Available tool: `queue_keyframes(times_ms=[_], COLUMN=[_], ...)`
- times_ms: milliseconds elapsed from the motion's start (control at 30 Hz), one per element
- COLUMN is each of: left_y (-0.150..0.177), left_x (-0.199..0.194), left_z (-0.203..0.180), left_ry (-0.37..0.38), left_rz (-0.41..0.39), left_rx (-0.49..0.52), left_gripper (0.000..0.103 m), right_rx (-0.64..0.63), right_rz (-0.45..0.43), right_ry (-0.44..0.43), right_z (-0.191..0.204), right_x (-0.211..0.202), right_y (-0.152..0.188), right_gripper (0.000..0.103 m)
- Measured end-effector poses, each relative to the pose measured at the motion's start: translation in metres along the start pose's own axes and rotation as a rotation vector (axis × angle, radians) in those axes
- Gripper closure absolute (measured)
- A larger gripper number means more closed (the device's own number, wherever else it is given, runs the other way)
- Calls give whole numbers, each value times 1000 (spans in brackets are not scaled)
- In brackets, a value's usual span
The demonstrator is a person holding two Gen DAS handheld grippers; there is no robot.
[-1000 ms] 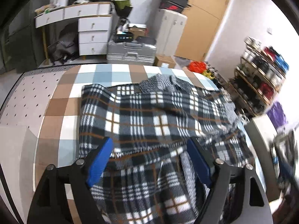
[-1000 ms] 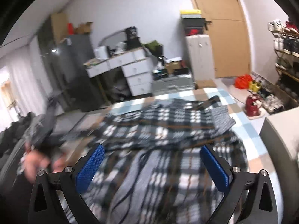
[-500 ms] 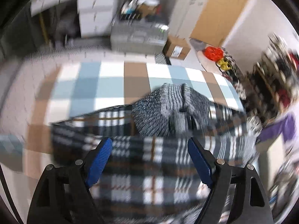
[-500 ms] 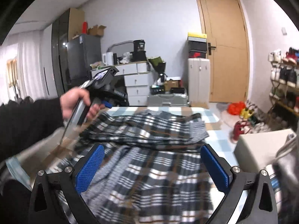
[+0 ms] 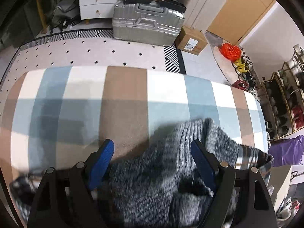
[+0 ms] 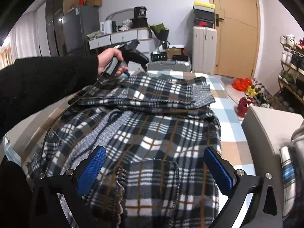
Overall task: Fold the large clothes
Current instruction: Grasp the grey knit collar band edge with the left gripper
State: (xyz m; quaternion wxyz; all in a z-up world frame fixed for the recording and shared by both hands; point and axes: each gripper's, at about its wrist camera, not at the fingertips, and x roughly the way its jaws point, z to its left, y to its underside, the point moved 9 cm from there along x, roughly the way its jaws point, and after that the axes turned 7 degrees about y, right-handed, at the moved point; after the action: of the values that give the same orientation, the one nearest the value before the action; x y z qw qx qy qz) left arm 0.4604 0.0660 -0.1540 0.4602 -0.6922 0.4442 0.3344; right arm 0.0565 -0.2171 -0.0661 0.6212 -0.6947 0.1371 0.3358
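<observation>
A large black, white and brown plaid fleece garment (image 6: 152,133) lies partly folded on the checked table cover (image 5: 125,98). Its grey knit inner side shows at the far end as a collar-like fold (image 5: 182,152). My left gripper (image 5: 152,152) points steeply down over that grey fold, open, with the fabric below and between its blue pads (image 5: 103,158), not pinched. In the right wrist view a hand in a black sleeve (image 6: 110,60) holds the left gripper at the garment's far edge. My right gripper (image 6: 155,165) hovers open above the near plaid part.
Beyond the table's far edge are a dotted rug (image 5: 76,51), a silver suitcase (image 5: 148,26) and a cardboard box (image 5: 191,40). A shoe rack (image 5: 283,102) stands at the right. A pale box top (image 6: 273,133) sits close to the table's right side.
The left gripper travelled across the garment to its far edge and tipped further down, so the grey fold now lies between its fingers. The right gripper sank slightly. Both stayed open.
</observation>
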Motion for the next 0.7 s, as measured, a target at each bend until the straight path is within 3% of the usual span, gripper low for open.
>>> queue_keyframes(times_ms=[33, 67, 100, 133, 267, 467, 700], left_y=[1, 2, 6, 10, 17, 25, 62], left_x=[2, 1, 4, 5, -9, -53, -106], left_z=[1, 1, 2, 4, -1, -19, -45], left_ry=[0, 10, 12, 11, 15, 35, 71], left_rz=[8, 15, 41, 65, 56, 7, -22], left_rx=[3, 7, 6, -3, 31, 104, 236], left_gripper=[31, 62, 82, 91, 97, 98, 103], right_rx=[1, 2, 1, 1, 30, 21, -11], right_rz=[6, 13, 21, 26, 45, -12, -40], right_ry=[-4, -4, -3, -2, -17, -4, 22], right_z=[0, -1, -2, -3, -5, -2, 2], right_x=[2, 4, 7, 8, 9, -4, -6], right_y=[2, 3, 5, 6, 9, -1, -5], right_gripper=[0, 0, 0, 0, 0, 0, 0])
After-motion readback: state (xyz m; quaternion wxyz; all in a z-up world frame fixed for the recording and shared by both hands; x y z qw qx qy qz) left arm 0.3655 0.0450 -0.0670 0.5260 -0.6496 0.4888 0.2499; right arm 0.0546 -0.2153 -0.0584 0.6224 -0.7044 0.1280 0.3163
